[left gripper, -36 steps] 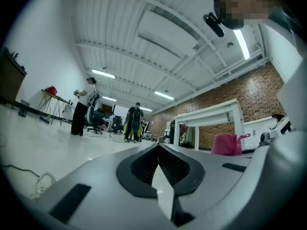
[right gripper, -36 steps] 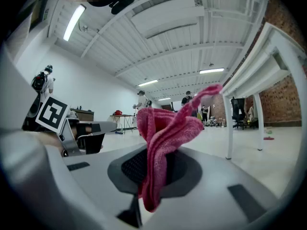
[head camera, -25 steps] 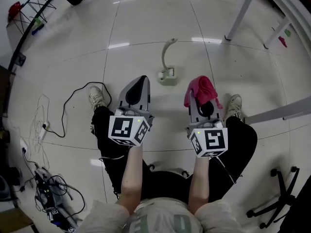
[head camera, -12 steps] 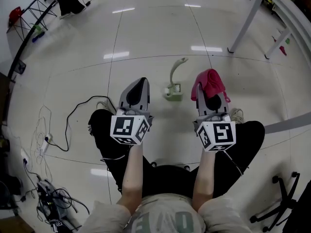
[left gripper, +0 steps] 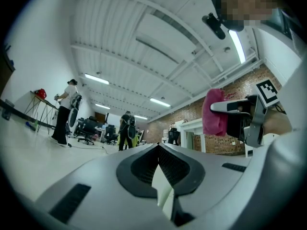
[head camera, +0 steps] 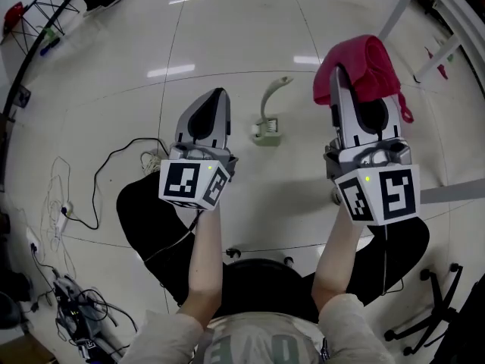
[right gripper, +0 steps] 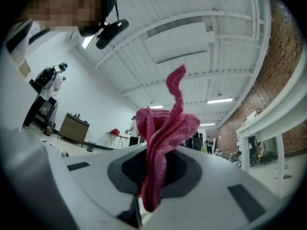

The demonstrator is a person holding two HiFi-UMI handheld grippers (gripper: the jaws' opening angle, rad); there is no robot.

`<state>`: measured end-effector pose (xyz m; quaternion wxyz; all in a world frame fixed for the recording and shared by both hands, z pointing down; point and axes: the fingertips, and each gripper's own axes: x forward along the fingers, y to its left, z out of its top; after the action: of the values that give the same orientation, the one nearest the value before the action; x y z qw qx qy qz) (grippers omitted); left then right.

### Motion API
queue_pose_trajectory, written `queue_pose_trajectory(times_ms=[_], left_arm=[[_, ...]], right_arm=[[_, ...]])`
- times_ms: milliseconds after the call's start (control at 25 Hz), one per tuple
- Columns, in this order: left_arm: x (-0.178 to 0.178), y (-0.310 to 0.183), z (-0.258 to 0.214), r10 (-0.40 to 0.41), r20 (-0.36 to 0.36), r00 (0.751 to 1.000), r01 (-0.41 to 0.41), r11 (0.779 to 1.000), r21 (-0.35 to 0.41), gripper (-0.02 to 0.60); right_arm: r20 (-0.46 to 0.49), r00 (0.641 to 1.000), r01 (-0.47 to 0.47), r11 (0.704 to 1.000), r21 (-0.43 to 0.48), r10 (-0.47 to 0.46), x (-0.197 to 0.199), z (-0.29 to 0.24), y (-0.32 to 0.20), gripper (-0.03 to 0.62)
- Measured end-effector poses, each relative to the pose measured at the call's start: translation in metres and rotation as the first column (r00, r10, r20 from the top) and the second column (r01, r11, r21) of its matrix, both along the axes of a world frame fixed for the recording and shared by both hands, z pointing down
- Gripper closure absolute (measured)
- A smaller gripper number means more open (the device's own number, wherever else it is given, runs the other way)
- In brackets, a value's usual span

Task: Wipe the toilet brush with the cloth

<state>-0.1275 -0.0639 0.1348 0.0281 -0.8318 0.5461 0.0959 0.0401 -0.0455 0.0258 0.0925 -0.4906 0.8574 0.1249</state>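
The pale toilet brush [head camera: 267, 117] lies on the floor tiles between my two grippers, its curved handle pointing away from me. My left gripper [head camera: 217, 97] is held to the brush's left, above the floor, jaws shut with nothing in them [left gripper: 158, 152]. My right gripper [head camera: 342, 74] is raised higher to the brush's right, shut on a pink cloth [head camera: 361, 68] that bunches over its tip. In the right gripper view the cloth [right gripper: 160, 143] stands up from between the closed jaws. The left gripper view also catches the cloth [left gripper: 215, 111] at its right.
Black and white cables [head camera: 114, 161] trail over the floor at the left. White table legs [head camera: 394, 10] stand at the upper right, and a chair base [head camera: 436, 309] at the lower right. Several people [left gripper: 64, 111] stand far off in the room.
Both grippers have lifted off my lap. The right one with the cloth rose more and now sits high at the right; the brush has stayed on the floor.
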Motion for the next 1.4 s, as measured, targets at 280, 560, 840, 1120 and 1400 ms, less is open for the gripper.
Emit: queue_pose_trajectory(times_ms=[280,560,840,1120,1400], left_arm=[[0.029,-0.058,0.195,0.013,0.008,1.0,-0.01,0.958,-0.286,0.577],[0.044,-0.08,0.362,0.094,0.032,0.995,-0.067,0.876,-0.477,0.577],[0.057,-0.091,0.419,0.141,0.001,0.99,-0.119,0.838,-0.533,0.577],[0.077,-0.091,0.418,0.205,0.0,0.979,-0.174,0.83,-0.529,0.577],[0.081,-0.088,0.417,0.208,0.006,0.978,-0.173,0.825,-0.538,0.577]], right_arm=[[-0.004,0.999,-0.039,0.922,-0.385,0.041,0.029,0.25,-0.099,0.562],[-0.026,0.999,0.022,0.826,-0.564,-0.045,0.017,0.469,-0.156,0.562],[-0.071,0.986,0.075,0.792,-0.606,-0.148,0.0,0.539,-0.174,0.562],[-0.03,0.985,0.115,0.773,-0.624,-0.17,-0.001,0.543,-0.156,0.562],[0.013,0.991,0.106,0.74,-0.664,-0.13,0.002,0.551,-0.108,0.562]])
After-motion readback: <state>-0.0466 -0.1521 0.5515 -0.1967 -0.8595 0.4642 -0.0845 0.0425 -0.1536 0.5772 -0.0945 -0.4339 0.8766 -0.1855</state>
